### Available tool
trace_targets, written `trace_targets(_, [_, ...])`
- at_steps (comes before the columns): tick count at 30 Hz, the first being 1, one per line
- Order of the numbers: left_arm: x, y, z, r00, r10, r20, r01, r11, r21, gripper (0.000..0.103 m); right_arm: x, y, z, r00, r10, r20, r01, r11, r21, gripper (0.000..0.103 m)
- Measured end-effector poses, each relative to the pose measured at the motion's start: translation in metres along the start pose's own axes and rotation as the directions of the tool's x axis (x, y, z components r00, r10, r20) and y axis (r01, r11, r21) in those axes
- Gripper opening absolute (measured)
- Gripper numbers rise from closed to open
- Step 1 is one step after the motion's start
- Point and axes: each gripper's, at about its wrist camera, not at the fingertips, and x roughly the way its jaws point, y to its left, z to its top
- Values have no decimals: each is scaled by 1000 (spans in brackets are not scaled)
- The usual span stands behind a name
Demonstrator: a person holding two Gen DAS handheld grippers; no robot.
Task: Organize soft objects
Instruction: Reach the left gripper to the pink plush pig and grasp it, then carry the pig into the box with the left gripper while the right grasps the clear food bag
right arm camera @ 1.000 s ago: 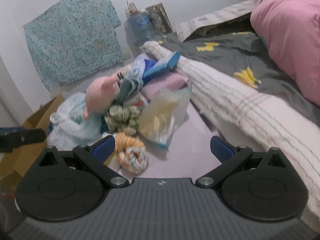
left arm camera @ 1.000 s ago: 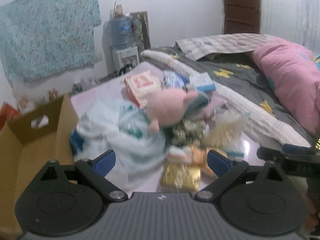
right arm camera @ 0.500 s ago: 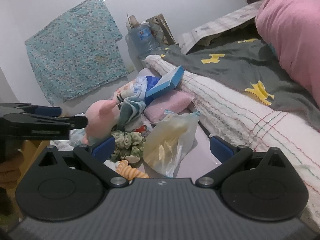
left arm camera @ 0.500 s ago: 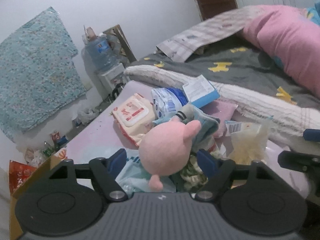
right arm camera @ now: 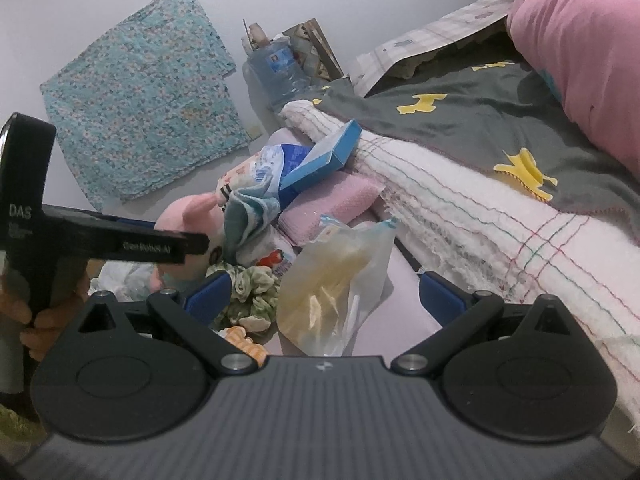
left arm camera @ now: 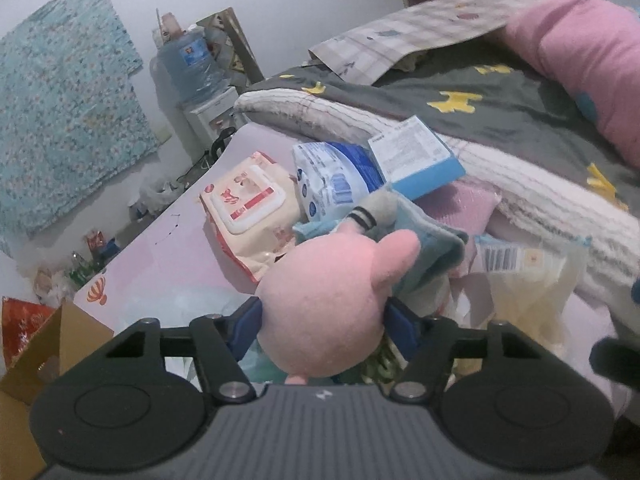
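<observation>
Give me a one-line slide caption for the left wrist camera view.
Left gripper closing around a pink plush toy atop a cluttered pink table, wet wipes pack behind.

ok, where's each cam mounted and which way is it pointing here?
Left wrist: sits on the left gripper, looking down its fingers at the pink plush between the pads, which have just been closing; own fingers show.
Right wrist: sits on the right gripper, open, facing the table pile and bed; own fingers show, plus the left gripper and a hand.
Shared: pink plush, blue box, water jug.
</observation>
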Motion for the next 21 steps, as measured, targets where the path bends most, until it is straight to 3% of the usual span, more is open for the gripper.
trace_targets(8, [-30,19,7,998,-9,65,16,993,-114,62,-14,-1,-2,1000,11,23,-11,1000,5,101])
trace_targets(14, [-81,38,5,989,-71,126,95,977,-189,62,-33,6,-1,997,45,65,-44,999,-12,101])
trace_targets(21, [-128,72,-21,982,-131,133,166,940,-299,62,-50,30,-5,990,118,74,-115,992,-48,101])
